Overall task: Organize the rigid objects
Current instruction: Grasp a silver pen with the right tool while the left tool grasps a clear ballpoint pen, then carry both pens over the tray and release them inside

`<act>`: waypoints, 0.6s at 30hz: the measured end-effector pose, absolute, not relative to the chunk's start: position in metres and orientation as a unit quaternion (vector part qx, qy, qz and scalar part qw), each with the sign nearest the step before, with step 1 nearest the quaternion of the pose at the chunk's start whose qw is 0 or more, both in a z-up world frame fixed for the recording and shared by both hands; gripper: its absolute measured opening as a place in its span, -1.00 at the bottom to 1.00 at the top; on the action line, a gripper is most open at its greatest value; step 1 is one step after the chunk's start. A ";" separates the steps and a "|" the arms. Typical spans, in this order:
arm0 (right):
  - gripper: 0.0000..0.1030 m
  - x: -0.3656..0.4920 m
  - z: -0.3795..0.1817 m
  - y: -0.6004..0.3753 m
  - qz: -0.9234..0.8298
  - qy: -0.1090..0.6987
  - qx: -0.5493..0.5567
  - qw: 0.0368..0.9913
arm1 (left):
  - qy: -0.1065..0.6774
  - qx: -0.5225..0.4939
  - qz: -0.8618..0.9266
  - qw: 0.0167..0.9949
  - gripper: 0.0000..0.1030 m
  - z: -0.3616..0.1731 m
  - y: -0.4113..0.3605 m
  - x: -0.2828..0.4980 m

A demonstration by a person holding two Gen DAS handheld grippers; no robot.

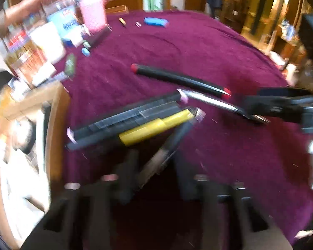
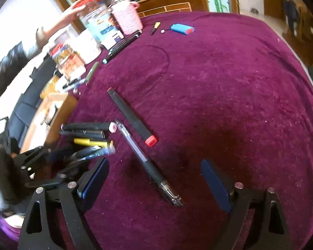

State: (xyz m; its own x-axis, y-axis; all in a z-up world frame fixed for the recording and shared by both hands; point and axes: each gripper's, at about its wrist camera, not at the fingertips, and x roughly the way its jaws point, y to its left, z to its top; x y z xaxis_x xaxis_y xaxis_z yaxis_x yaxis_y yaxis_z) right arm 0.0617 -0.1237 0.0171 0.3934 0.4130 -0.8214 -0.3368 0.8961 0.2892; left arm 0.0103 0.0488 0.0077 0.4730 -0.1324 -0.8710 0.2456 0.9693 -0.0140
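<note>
Sorting pens on a purple cloth (image 2: 219, 83); entry as follows.

Gathered group: several pens lie side by side near the table's left edge, among them a black marker (image 2: 87, 126), a dark pen (image 2: 83, 134) and a yellow pen (image 2: 92, 142). They lie roughly parallel and touching. Judged done, or nearly so.

In hand: the left gripper (image 1: 154, 166) appears to hold a dark pen with a clear section (image 1: 167, 148), its far end just beside the yellow pen. The view is blurred, so whether the fingers are closed on it or merely around it cannot be told.

Next item: a grey gel pen (image 2: 144, 158) lies loose on the cloth, its metal tip toward the camera. The right gripper (image 2: 154, 179) has its blue-padded fingers (image 2: 94, 179) spread wide to either side of the pen, not touching it. Judged the next pick.

Outstanding: a black marker with red ends (image 2: 131, 116) lies just beside the gel pen, apart from the group. Further off, a green pen (image 2: 92, 70) and more dark markers (image 2: 123, 43) lie by the jars (image 2: 73, 62) at the far left. A small yellow-handled tool (image 2: 155, 27) and a blue case (image 2: 182, 29) sit well apart at the far side.

Other: a pink cup (image 2: 127, 18) stands among the jars; a bystander's hand (image 2: 69, 16) reaches toward one.

Progress: judged partway, with one group formed and several pieces loose.
</note>
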 end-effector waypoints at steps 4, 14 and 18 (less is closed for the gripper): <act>0.39 0.060 0.011 -0.109 0.216 0.498 -0.021 0.840 | 0.513 0.047 -0.131 0.847 -0.73 0.009 0.050 0.002; -0.28 0.057 0.001 -0.075 0.192 0.470 -0.109 0.855 | 0.464 0.089 -0.154 0.868 -0.23 0.002 0.005 0.000; -0.68 0.050 0.003 -0.067 0.191 0.472 -0.114 0.853 | 0.481 0.040 -0.174 0.858 -0.80 0.009 0.025 0.001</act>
State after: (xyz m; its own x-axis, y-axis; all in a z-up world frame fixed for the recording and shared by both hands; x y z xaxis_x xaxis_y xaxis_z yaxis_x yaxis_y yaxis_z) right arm 0.0498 -0.0669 0.0035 0.4825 0.2176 -0.8484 -0.4333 0.9011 -0.0154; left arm 0.0005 0.0254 0.0093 0.4763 -0.2597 -0.8401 0.3361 0.9366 -0.0989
